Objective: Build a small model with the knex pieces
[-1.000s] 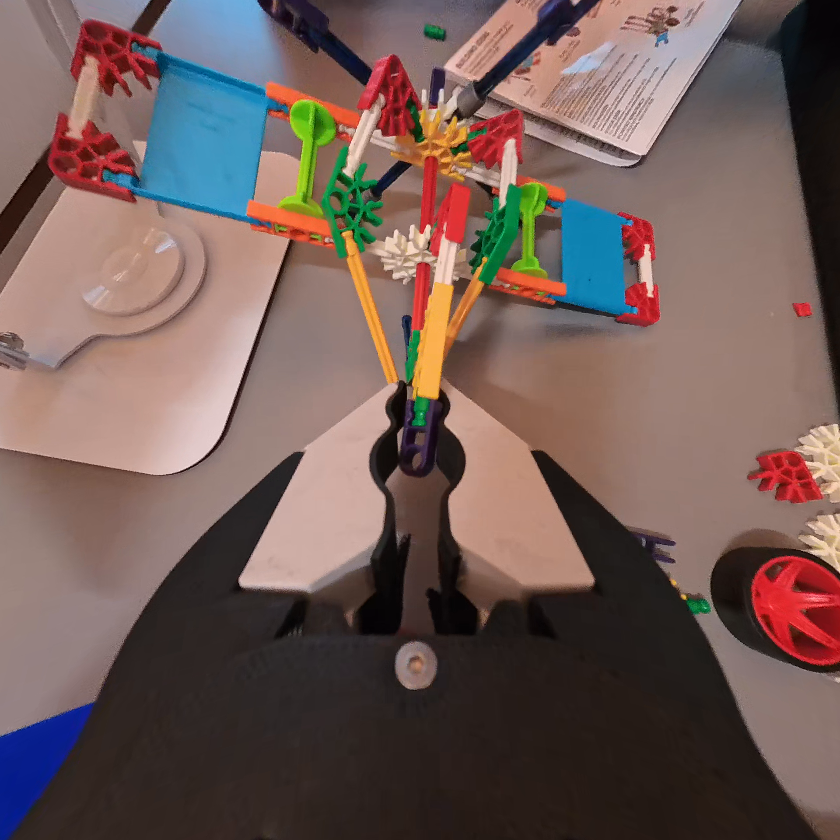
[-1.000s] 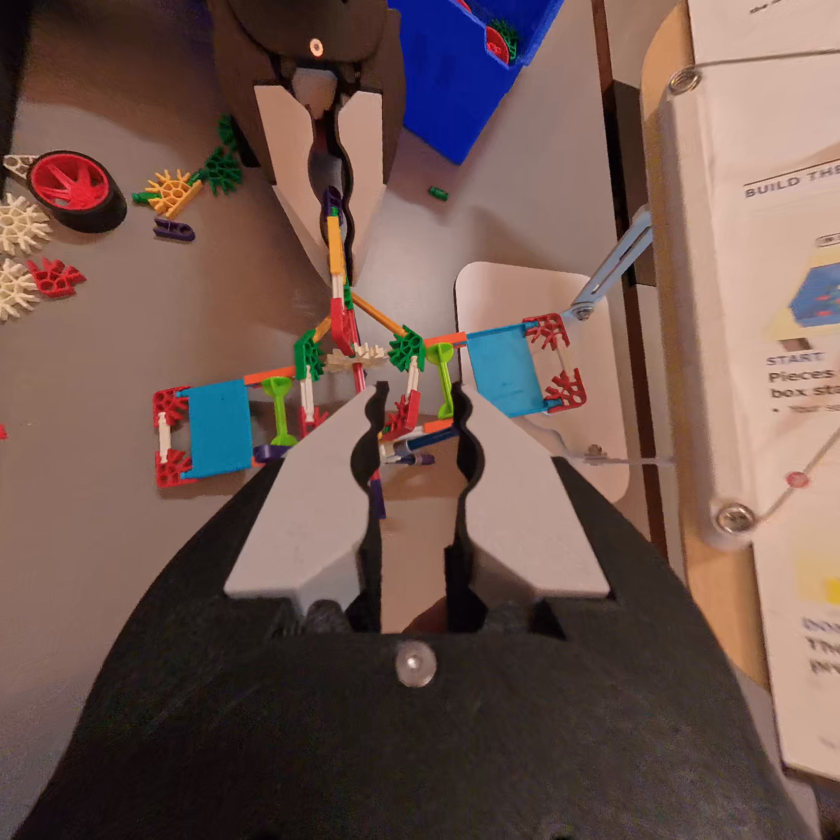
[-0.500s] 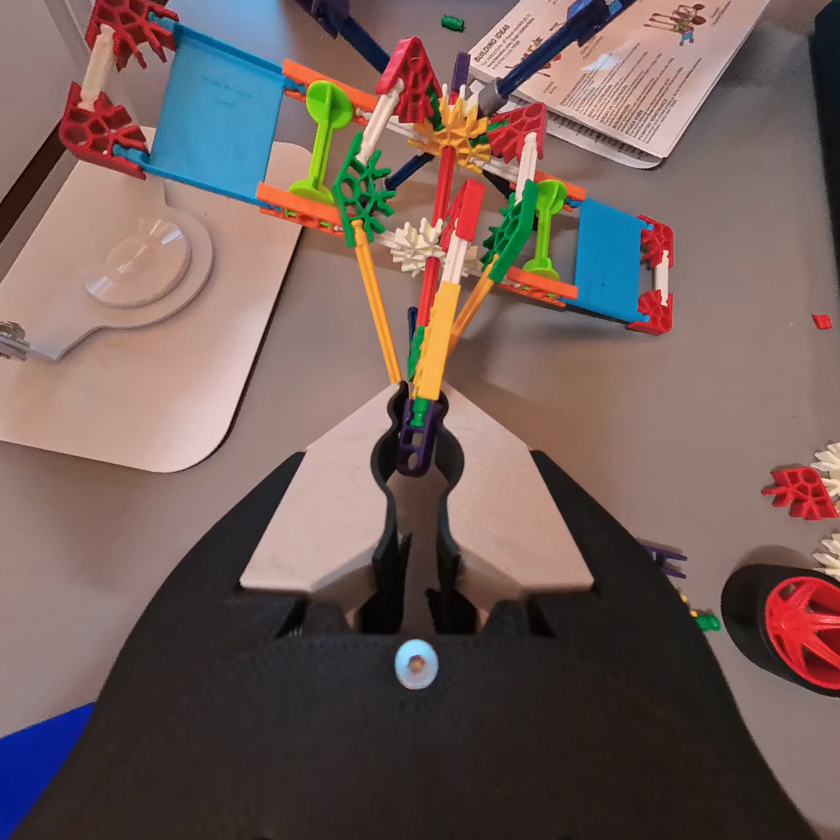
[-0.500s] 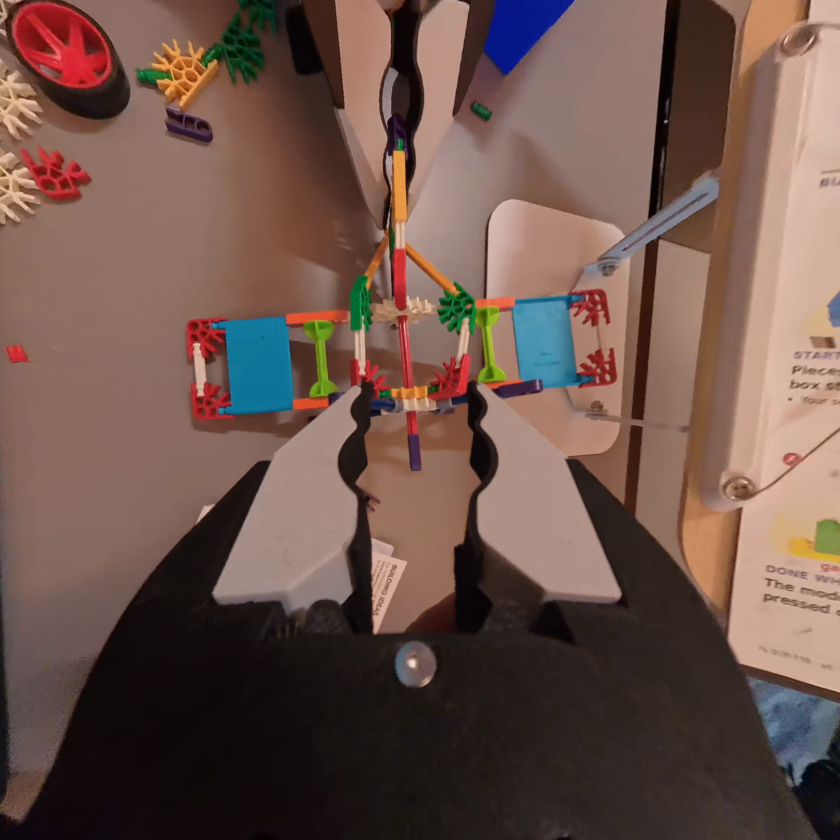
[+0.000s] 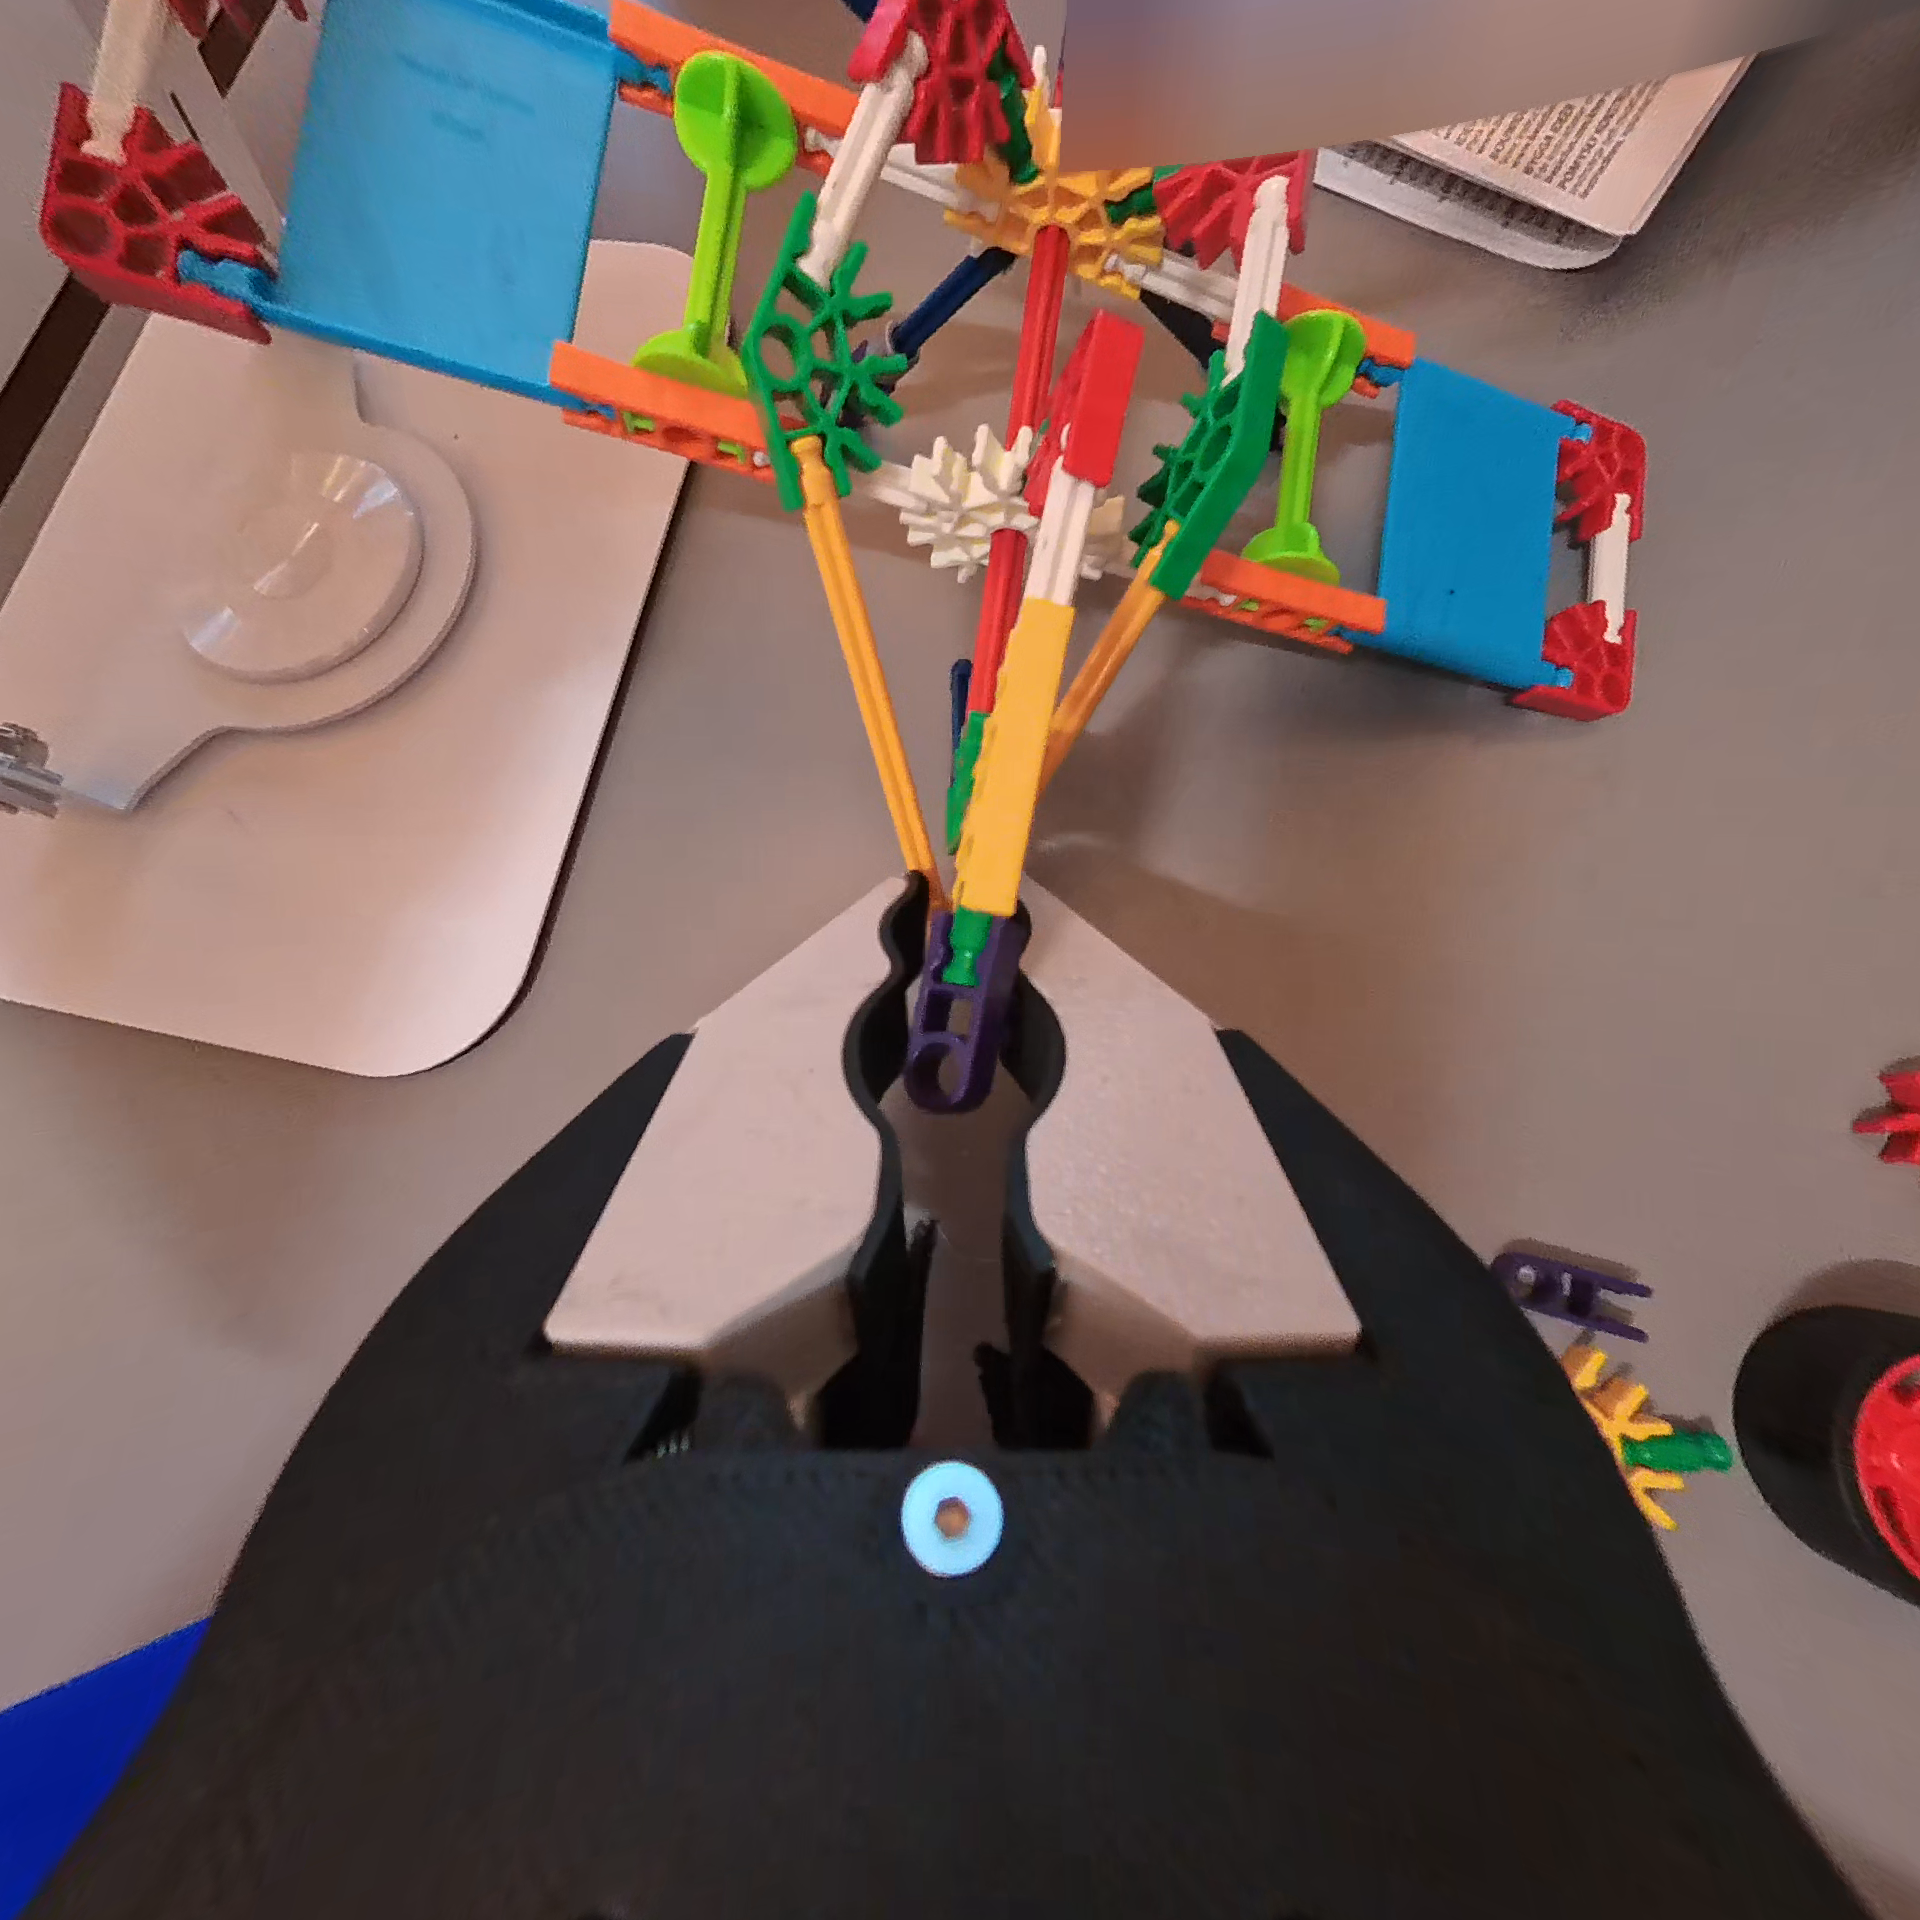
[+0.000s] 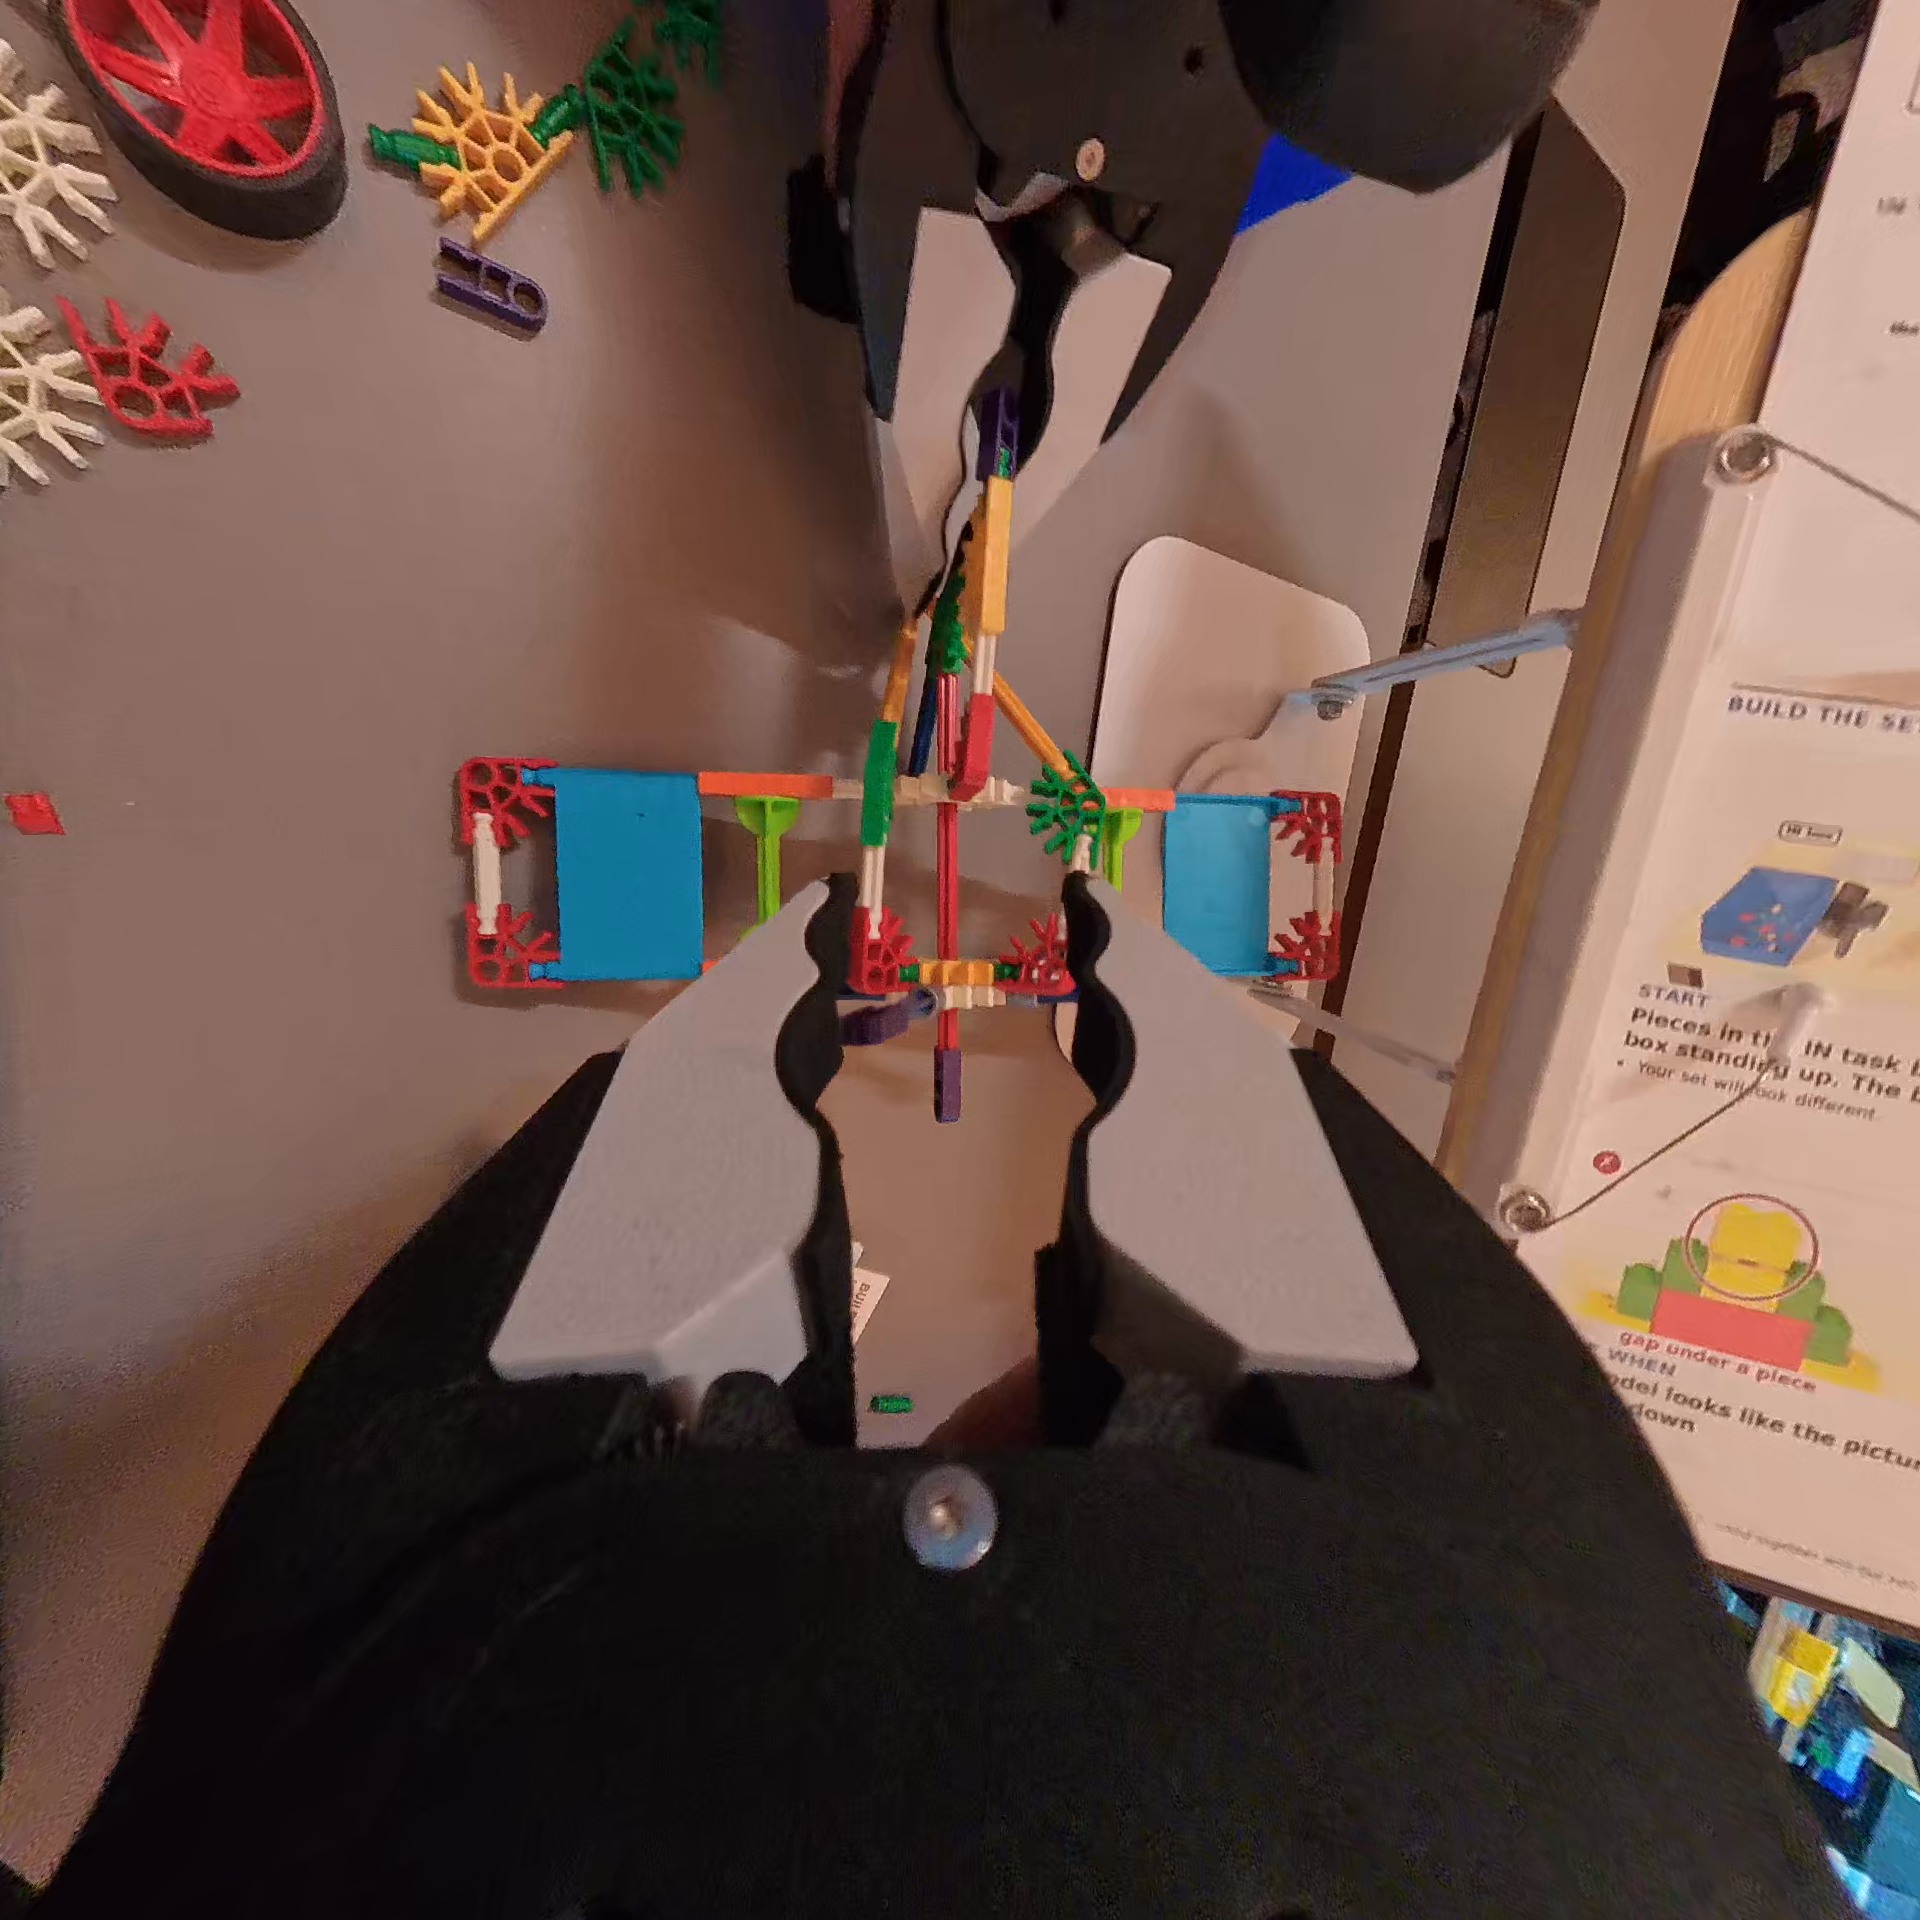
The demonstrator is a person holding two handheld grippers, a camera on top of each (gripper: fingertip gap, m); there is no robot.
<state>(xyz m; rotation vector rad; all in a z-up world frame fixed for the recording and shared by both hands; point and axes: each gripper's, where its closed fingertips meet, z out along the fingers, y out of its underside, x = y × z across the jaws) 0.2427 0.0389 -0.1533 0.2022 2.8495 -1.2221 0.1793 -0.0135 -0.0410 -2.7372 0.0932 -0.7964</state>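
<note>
Red-spoked wheel (image 6: 203, 99), white snowflake connectors (image 6: 42, 395), loose purple clip (image 6: 488, 286), printed booklet (image 5: 1538, 156), grey table (image 5: 1351, 935).

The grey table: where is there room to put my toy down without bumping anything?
The widest bare patch of the grey table lies between the loose red connector and the model's blue panel. It is crowded by the wheel and around the left gripper, which grips the model's purple clip. The right gripper stands open beside the model.
</note>
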